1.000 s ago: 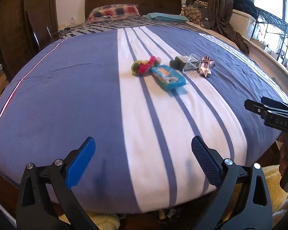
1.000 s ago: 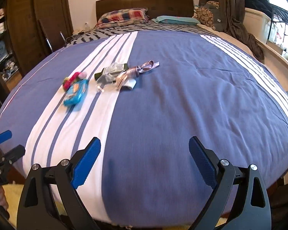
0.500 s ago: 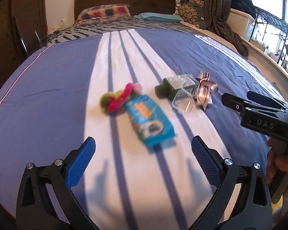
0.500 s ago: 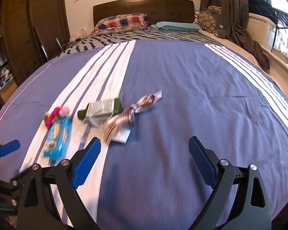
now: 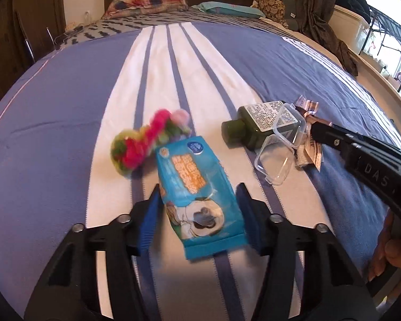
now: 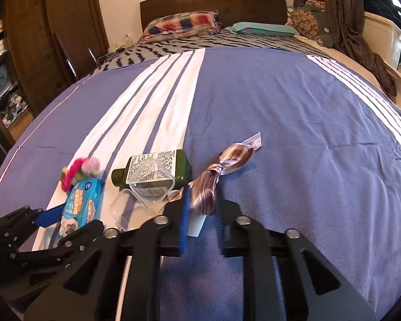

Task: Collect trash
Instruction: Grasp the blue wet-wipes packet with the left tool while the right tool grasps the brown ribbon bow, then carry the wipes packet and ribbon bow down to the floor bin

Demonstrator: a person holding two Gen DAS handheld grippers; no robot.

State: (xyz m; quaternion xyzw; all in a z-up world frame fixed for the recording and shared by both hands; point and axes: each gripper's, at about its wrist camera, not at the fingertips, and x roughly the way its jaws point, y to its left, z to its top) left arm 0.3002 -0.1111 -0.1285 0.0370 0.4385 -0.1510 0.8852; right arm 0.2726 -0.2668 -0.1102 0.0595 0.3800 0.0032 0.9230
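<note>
Readable: "DAS" on the right gripper (image 5: pixel 314 129); dense bottle (image 6: pixel 157 167) label print illegible. Left gripper (image 5: pixel 199 211) fingers just closing, pinching blue wipes packet (image 5: pixel 197 195) on the bed (image 6: pixel 294 112). Right fingers just closing, pinching brown striped wrapper (image 6: pixel 208 187). Beyond: striped cover, plaid pillow (image 6: pixel 181 24), wooden headboard (image 6: pixel 214 1).

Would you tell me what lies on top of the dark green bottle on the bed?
A clear plastic hinged box rests across the dark green bottle, covering part of its white label; its lid spills onto the striped bedspread.
</note>
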